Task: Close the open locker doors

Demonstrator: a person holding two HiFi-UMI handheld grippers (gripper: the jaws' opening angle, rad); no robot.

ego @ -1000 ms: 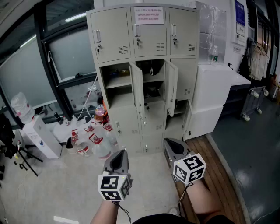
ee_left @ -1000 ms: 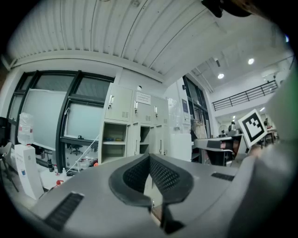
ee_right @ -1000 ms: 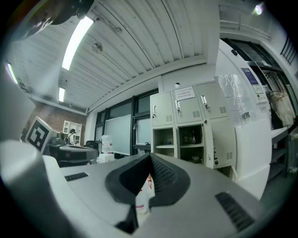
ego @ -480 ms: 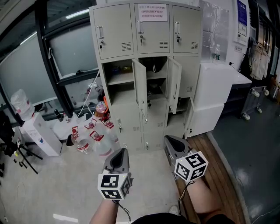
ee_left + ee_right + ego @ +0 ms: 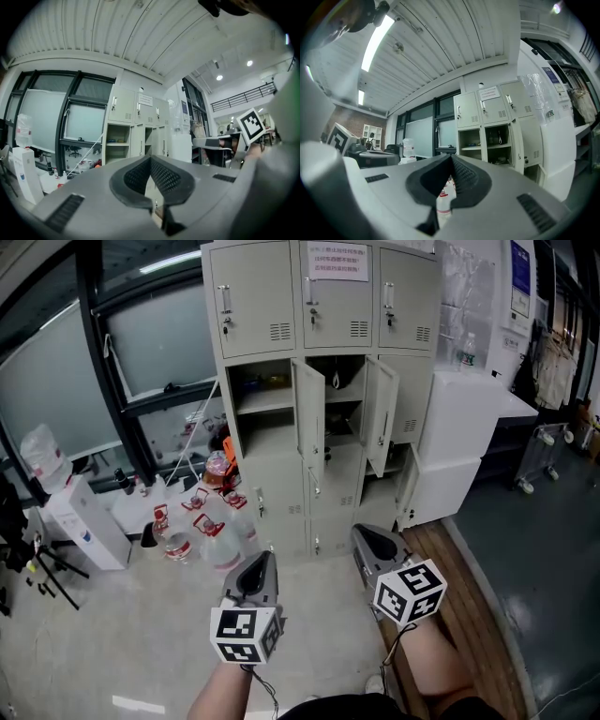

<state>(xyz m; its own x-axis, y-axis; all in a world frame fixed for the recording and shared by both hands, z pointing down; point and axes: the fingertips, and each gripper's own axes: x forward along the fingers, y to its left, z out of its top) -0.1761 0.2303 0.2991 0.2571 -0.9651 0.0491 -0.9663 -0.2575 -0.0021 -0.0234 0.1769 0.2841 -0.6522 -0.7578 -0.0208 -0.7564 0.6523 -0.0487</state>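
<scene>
Over the last second the locker block [image 5: 323, 381] grows larger in the head view and its top row slides toward the frame edge, while the two tools hold the same side-by-side pose. The finding is an approach on foot, not yet any work on a door. The left tool [image 5: 262, 561] is fully closed, pads meeting at the tips with nothing between them. The right tool [image 5: 364, 534] is likewise closed and empty. Both point level at the lockers, which stand ahead of them and well apart; no contact is made. Three doors stand open ahead. The first middle-row door [image 5: 310, 423] lies straight ahead of the left tool, swung out from the left compartment. The second middle-row door [image 5: 380, 423] lies ahead of the right tool. A lower door [image 5: 407, 498] is ajar ahead and to the right of the right tool. The top-row doors appear shut. Water bottles [image 5: 202, 531] sit on the floor ahead and to the left of the left tool, near the locker base, and may restrict footing on that side. Assessment: the task is at its opening stage, with every open door still to be pushed shut; closed tips would serve for pushing.
</scene>
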